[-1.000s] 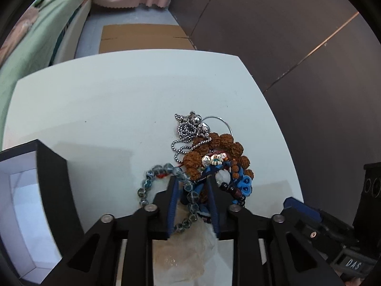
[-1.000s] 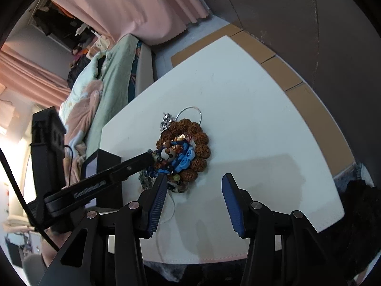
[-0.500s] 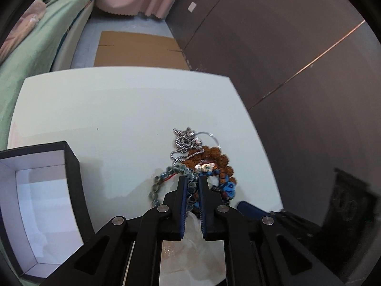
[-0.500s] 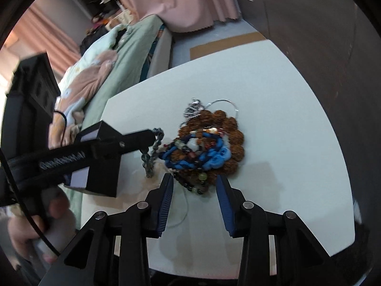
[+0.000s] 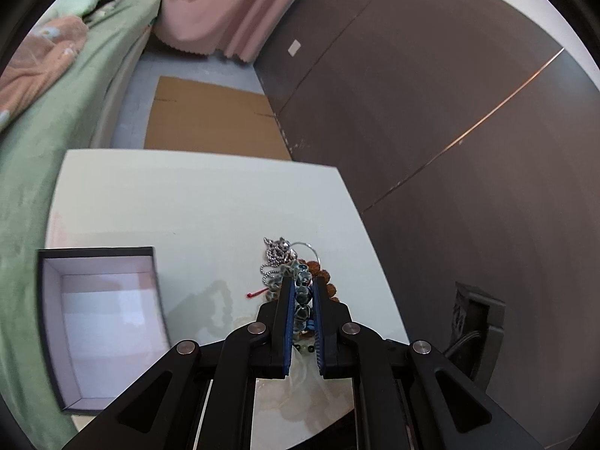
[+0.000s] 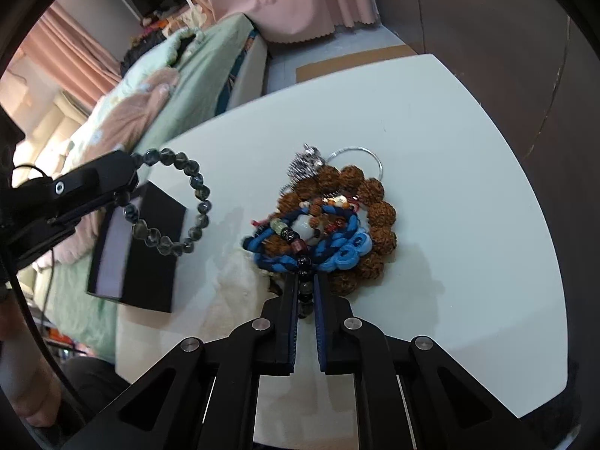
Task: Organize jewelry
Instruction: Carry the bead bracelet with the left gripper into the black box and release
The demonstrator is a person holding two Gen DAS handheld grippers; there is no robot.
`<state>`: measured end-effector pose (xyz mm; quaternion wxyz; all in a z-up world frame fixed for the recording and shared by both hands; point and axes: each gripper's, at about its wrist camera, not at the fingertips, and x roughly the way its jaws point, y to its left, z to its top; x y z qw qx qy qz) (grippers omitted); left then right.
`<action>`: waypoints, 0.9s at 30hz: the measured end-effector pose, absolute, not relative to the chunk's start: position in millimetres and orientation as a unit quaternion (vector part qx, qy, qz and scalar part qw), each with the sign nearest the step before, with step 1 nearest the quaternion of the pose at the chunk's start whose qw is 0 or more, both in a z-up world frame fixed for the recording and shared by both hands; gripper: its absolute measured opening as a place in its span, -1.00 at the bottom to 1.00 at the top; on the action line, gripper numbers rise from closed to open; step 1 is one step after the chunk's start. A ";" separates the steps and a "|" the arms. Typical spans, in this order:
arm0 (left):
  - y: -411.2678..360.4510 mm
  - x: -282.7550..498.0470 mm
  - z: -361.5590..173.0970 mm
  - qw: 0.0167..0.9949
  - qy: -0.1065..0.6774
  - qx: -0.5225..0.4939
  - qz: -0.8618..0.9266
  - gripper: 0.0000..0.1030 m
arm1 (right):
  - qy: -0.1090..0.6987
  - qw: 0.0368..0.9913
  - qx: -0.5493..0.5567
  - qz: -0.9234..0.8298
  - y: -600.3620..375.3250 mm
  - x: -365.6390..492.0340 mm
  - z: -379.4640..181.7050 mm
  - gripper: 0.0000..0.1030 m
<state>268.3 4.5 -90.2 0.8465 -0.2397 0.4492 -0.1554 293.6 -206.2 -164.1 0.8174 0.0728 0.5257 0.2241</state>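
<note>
The left tongs [image 6: 129, 182] clench a grey bead bracelet [image 6: 176, 206], lifted clear above the open box [image 5: 101, 322] at nine o'clock, likely for dropping in. The right tongs [image 6: 305, 292] grip a dark bead strand [image 6: 303, 285] at the pile [image 6: 337, 221] mid-table [image 6: 450, 131].

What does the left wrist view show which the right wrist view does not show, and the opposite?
Only the left wrist view shows the white inside of the open box and the left gripper shut on beads, seen from close.

Only the right wrist view shows the grey bead bracelet hanging whole as a loop, the blue cord bracelet, and the right gripper shut on a dark bead strand.

Both show the white table, the silver chain and the brown seed beads.
</note>
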 end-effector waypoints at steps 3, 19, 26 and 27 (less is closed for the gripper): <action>16.6 260.4 -80.3 0.852 0.436 -0.248 -0.149 -0.82 | 0.510 0.821 0.096 0.237 -210.2 286.9 -152.3 -0.82; 83.1 214.7 -65.8 0.879 0.380 -0.276 -0.085 -0.82 | 0.408 0.852 0.149 0.294 -198.0 253.6 -101.6 -0.82; 97.8 210.4 -64.1 0.881 0.375 -0.282 -0.058 -0.68 | 0.382 0.835 0.190 0.347 -180.7 246.4 -90.1 -0.82; 99.8 210.4 -66.2 0.879 0.379 -0.285 -0.055 -0.42 | 0.380 0.831 0.196 0.356 -177.9 246.9 -88.7 -0.82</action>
